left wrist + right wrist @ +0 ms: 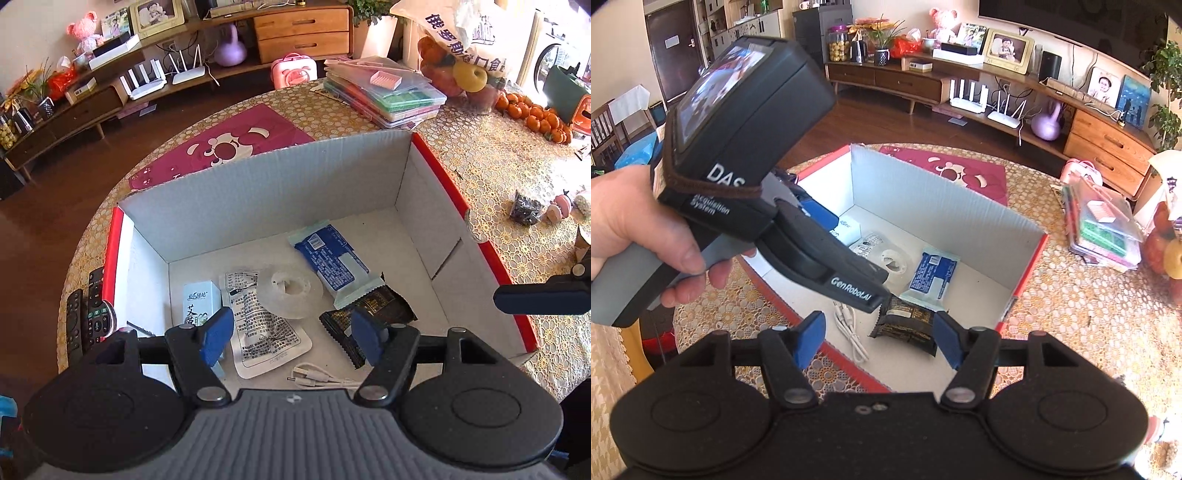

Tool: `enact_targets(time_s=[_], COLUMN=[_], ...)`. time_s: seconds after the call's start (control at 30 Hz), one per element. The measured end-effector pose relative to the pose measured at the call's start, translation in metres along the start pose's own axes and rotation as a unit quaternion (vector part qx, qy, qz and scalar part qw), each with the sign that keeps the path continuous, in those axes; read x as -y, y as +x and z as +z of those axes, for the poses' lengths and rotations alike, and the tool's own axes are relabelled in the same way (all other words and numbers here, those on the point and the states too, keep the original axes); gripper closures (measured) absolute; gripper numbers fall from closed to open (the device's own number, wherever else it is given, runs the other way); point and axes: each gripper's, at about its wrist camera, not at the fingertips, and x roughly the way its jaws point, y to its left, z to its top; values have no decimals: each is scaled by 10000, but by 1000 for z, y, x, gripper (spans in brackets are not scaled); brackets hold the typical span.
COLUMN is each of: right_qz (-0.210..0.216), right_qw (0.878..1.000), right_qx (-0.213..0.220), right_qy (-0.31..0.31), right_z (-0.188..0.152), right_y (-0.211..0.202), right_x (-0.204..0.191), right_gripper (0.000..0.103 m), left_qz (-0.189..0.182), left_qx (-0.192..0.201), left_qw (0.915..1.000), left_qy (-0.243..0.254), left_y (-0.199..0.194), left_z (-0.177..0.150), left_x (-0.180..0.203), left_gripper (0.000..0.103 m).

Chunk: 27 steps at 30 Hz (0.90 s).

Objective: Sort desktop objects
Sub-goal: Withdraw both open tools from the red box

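Spread blue-padded jaws of the left gripper point(291, 341) hang empty over the red-edged white cardboard box point(258, 192), the crinkled black snack packet point(369, 321) lying slantwise just right of them, nearer than the equally spread right gripper point(879, 341).

**Both grippers spread wide, nothing held**

Your left gripper point(290, 338) hangs tipped downward with its blue pads point(216, 339) spread well apart and nothing between them. Your left hand point(639, 229) wraps the grey handle from the side, thumb on top and fingers curled beneath, the device angled down and forward. Your right gripper point(879, 341) sits just beside it, also pitched downward, blue fingertips point(947, 341) set wide and empty. One of its fingers shows at the right edge of the left wrist view
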Motion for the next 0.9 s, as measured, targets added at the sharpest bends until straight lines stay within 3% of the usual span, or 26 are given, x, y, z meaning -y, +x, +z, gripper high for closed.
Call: enact_targets(time_s=[0.9], right_qz=[-287], right_qw=[9989], right_qx=[297], right_qy=[219], right_z=[-50], right_y=[-79], right_x=[16], right_gripper=[29], left_qz=[-226], left_qx=[393], left_qw=[9990], left_qy=[-61], left_y=[-70], left_z=[-37], left_x=[45], left_gripper=[30])
